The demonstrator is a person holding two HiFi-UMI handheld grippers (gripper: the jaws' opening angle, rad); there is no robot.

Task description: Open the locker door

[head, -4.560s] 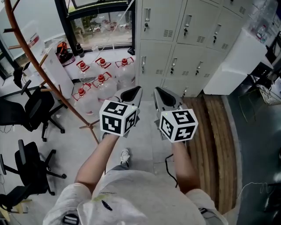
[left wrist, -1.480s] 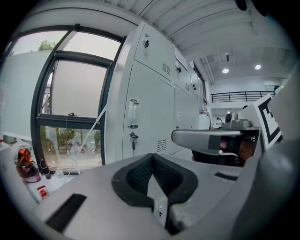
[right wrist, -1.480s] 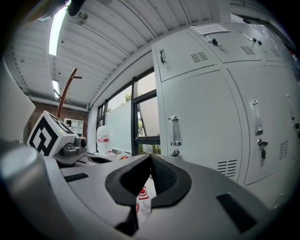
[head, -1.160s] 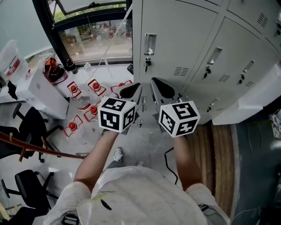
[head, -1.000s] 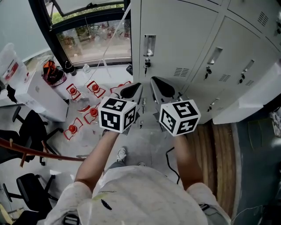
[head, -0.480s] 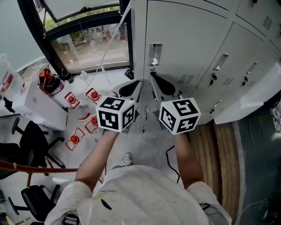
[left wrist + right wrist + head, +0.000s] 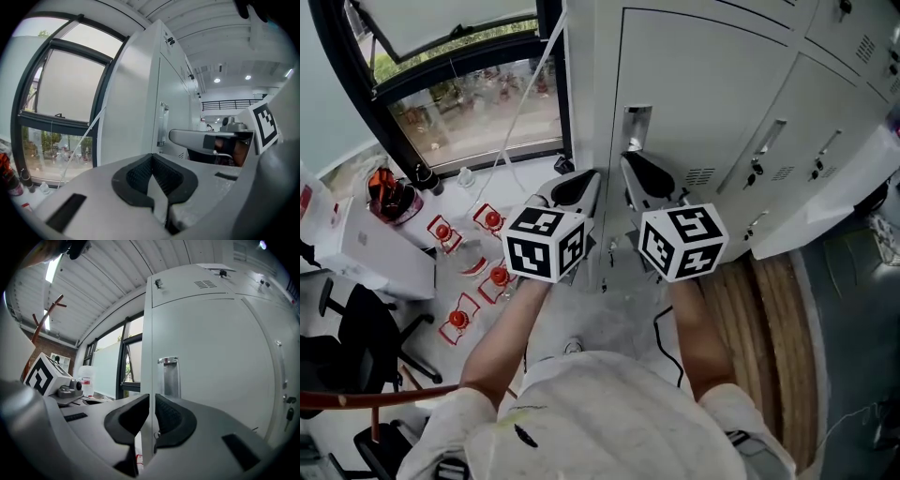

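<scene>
Lockers [image 7: 825, 56]: grey steel bank filling the wall ahead, every door I can see closed.
Window [image 7: 469, 103]: dark-framed, just left of the bank, with red-capped water jugs [image 7: 492, 274] on the floor below it.
Locker door [image 7: 703, 94]: leftmost tall door, shut flush with its frame, directly in front of both grippers.
Left gripper [image 7: 579, 180]: held beside the right one, short of the door; jaws clenched together on nothing.
Right gripper [image 7: 639, 174]: nose aimed at the door's left edge; jaws all but closed, only just beginning to part, nothing between them.
Handle [image 7: 637, 125]: recessed metal pull near the door's left edge, just above the right gripper's tip and not touched; a small lock appears to sit beneath it.
Step in hand: the approach, I'd say, lining the right gripper up with the handle; the door itself has not been started.
Next move: probably spread the right jaws wide enough to take the pull's lip, rise a little to its height, close on it, then draw back and outward so the door swings on its hinge.
</scene>
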